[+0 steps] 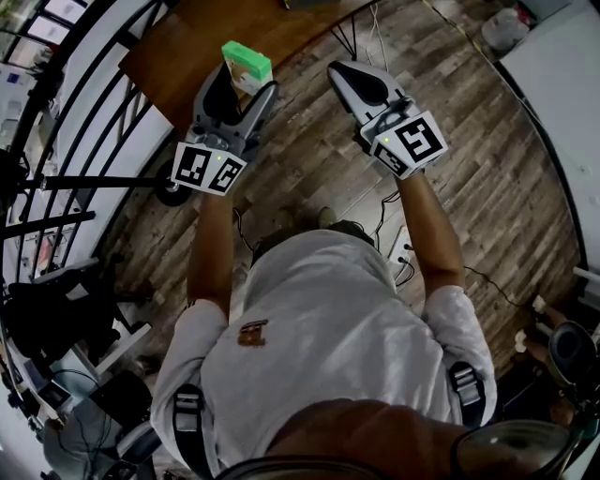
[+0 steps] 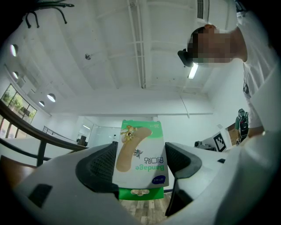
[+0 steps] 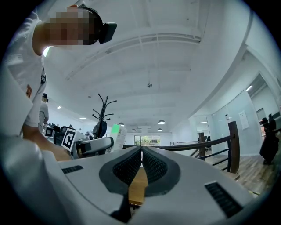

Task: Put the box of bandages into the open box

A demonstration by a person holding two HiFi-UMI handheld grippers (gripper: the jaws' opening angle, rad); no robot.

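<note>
The box of bandages (image 1: 247,64) is white and green with a plaster printed on its face. It stands upright between the jaws of my left gripper (image 1: 246,82), which is shut on it, held in the air over the corner of a wooden table (image 1: 178,52). In the left gripper view the box (image 2: 141,149) fills the gap between both pads (image 2: 99,169), print upside down. My right gripper (image 1: 349,79) hovers beside it over the floor, jaws shut and empty (image 3: 141,153). The right gripper view shows the box (image 3: 116,134) off to its left. No open box shows.
A black metal railing (image 1: 75,141) runs down the left side. A white surface (image 1: 562,94) lies at the right with a pale bag (image 1: 506,28) near it. Cables (image 1: 398,248) trail on the wooden floor. A coat stand (image 3: 103,115) rises in the distance.
</note>
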